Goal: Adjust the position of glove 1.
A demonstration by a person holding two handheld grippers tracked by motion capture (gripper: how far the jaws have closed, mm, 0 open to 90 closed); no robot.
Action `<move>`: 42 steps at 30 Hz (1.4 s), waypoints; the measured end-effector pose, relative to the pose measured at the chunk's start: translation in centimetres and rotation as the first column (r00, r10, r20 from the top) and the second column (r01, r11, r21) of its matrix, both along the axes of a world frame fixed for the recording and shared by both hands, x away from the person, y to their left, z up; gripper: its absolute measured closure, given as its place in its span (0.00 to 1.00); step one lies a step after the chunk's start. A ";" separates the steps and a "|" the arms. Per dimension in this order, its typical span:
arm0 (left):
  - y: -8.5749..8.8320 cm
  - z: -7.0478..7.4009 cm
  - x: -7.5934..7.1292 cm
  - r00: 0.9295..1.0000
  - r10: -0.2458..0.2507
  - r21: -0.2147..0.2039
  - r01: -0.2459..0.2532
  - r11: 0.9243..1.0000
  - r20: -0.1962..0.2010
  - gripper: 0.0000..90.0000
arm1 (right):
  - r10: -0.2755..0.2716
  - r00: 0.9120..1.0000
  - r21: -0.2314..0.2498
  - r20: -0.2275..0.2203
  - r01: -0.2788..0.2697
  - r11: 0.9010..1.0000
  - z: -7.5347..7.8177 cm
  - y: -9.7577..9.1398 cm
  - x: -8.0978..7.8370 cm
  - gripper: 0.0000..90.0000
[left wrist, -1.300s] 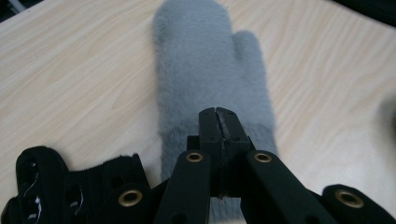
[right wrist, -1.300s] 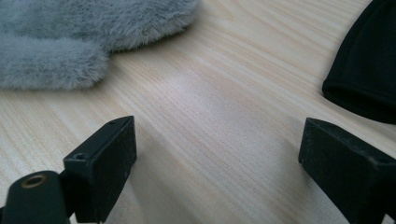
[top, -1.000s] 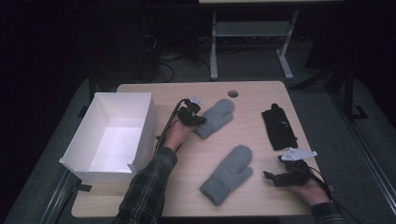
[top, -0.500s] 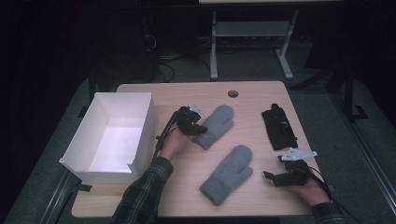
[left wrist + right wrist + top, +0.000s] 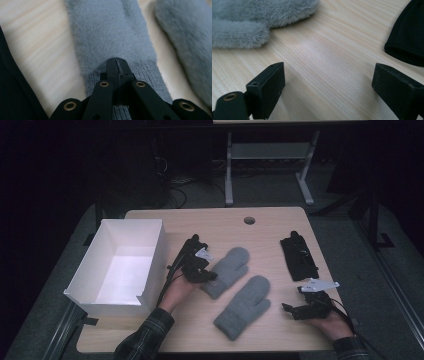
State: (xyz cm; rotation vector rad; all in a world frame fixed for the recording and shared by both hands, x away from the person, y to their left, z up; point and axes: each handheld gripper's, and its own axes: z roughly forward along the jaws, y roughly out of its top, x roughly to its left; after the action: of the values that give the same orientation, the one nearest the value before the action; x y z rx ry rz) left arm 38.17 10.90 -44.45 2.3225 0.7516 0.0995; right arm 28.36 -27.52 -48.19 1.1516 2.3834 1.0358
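Note:
Two fluffy grey mittens lie on the wooden table. My left gripper is shut on the knit cuff of the upper mitten; in the left gripper view its jaws pinch the cuff just below the fur. The lower mitten lies loose beside it, and its edge shows at that view's right. My right gripper rests near the table's front right, jaws wide open over bare wood, with the lower mitten's fur ahead to its left.
An open white box sits at the table's left edge, close to my left hand. A pair of black gloves lies at the right, a corner of it near my right gripper. A round cable hole is at the back.
My left gripper has pulled the upper mitten toward the near side of the table, closer to the lower mitten. The right gripper has stayed still.

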 end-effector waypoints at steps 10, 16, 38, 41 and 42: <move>2.0 0.2 -3.3 0.999 -0.033 0.003 0.033 0.999 -0.025 1.00 | -0.001 1.000 0.001 0.001 0.001 1.000 0.0 0.0 0.0 0.12; 3.0 0.4 -4.8 0.999 -0.050 0.010 0.050 0.999 -0.021 0.99 | 0.000 1.000 -0.001 0.003 0.000 1.000 0.0 0.0 0.0 0.12; 0.2 -0.3 -2.9 0.999 -0.012 -0.008 0.012 1.000 0.050 0.64 | 0.003 1.000 0.001 0.005 -0.003 1.000 0.0 0.0 0.1 0.12; 0.2 -0.7 -2.8 0.999 -0.014 -0.008 0.014 1.000 0.039 0.68 | 0.003 1.000 0.001 0.005 -0.003 1.000 0.0 0.0 0.1 0.12; 0.2 -1.0 -2.7 0.999 -0.013 -0.010 0.013 1.000 0.035 0.68 | 0.003 1.000 0.001 0.005 -0.003 1.000 0.0 0.0 0.1 0.12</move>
State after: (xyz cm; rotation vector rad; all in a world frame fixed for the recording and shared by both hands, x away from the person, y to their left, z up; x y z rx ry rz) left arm 35.46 11.11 -45.43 2.3100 0.7180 0.1299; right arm 28.47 -27.48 -48.21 1.1450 2.3813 1.0400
